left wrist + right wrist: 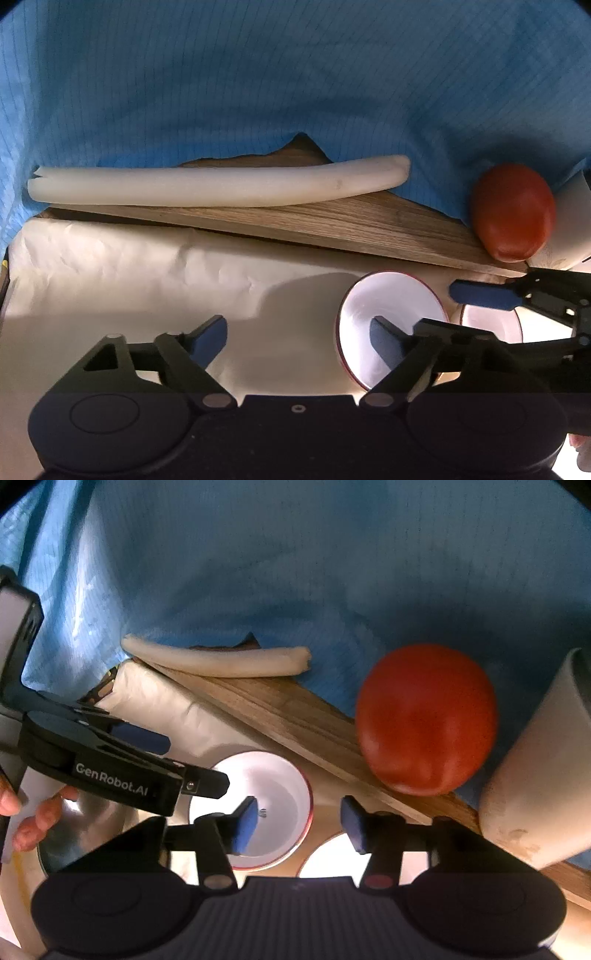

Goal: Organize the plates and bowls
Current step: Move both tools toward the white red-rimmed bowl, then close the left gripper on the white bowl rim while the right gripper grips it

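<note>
While both tongs hover low over the paper-covered bench (129, 266), we see the left tongs (299, 338) spread wide with nothing between the blue pads, the right-hand pad sitting in front of a small white bowl (391, 325) with a red rim. From the right wrist view, that bowl (280, 797) lies just beside a second white dish (332, 860), mostly hidden behind the tool. Our right tongs (299, 825) are parted too, gripping nothing, with one pad over the bowl's inside. A red tomato (428, 720) rests on the wooden board (280, 716), close to a pale cup (535, 775). A white foam tube (221, 182) lies along the board's far edge, against the blue cloth (295, 74).
</note>
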Motion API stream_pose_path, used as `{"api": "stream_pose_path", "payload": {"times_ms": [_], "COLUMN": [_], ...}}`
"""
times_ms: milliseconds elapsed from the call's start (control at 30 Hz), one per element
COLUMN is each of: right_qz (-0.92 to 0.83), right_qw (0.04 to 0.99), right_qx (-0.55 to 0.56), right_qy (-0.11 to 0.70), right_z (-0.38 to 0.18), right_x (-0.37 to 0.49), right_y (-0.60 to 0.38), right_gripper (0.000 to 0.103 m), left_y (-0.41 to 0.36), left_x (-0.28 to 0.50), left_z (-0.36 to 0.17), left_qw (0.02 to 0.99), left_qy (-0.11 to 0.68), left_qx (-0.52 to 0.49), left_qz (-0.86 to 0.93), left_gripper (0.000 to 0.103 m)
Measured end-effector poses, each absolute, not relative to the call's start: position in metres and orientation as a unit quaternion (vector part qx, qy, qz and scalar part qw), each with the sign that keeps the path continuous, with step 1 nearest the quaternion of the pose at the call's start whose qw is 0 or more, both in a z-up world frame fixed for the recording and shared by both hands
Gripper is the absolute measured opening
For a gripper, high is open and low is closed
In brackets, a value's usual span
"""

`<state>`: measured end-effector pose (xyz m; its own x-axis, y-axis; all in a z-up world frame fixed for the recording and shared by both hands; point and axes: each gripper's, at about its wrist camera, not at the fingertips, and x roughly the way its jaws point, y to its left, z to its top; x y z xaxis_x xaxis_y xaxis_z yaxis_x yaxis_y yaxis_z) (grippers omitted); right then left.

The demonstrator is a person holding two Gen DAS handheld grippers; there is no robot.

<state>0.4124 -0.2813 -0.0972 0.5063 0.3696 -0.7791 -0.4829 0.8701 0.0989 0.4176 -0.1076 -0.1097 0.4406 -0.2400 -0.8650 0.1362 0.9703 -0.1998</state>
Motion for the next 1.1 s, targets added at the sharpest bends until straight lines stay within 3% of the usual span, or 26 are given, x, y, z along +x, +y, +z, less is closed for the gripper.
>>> {"api": "stream_pose_path", "payload": {"times_ms": [133, 200, 533, 600, 1100], "right_qz": [0.246, 0.244, 0.233, 0.228, 0.196], "right_qw": [0.861, 0.861, 0.858, 0.859, 0.880], "right_qx": [-0.074, -0.075, -0.058, -0.044, -0.017], "right_qy": [0.438, 0.440, 0.454, 0.457, 0.432], "right_z": [-0.101, -0.102, -0.107, -0.108, -0.092], "right_x": [0.415, 0.415, 0.420, 0.422, 0.408], "right_y": [-0.277, -0.277, -0.279, -0.282, -0.281], "right_gripper": [0.037, 0.033, 0.012, 0.008, 0.004], "left_y": [-0.106, -0.104, -0.099, -0.097, -0.080], "left_x": [0.421, 0.424, 0.443, 0.447, 0.448], "left_z": [-0.111, -0.112, -0.120, -0.121, -0.108], "left_qw": [0.842, 0.838, 0.820, 0.816, 0.823], "left_qy": [0.522, 0.527, 0.546, 0.548, 0.536], "left_qx": [-0.048, -0.047, -0.072, -0.085, -0.141], "left_qz": [-0.125, -0.130, -0.155, -0.161, -0.121], "left_gripper": [0.070, 0.059, 0.024, 0.013, 0.007]}}
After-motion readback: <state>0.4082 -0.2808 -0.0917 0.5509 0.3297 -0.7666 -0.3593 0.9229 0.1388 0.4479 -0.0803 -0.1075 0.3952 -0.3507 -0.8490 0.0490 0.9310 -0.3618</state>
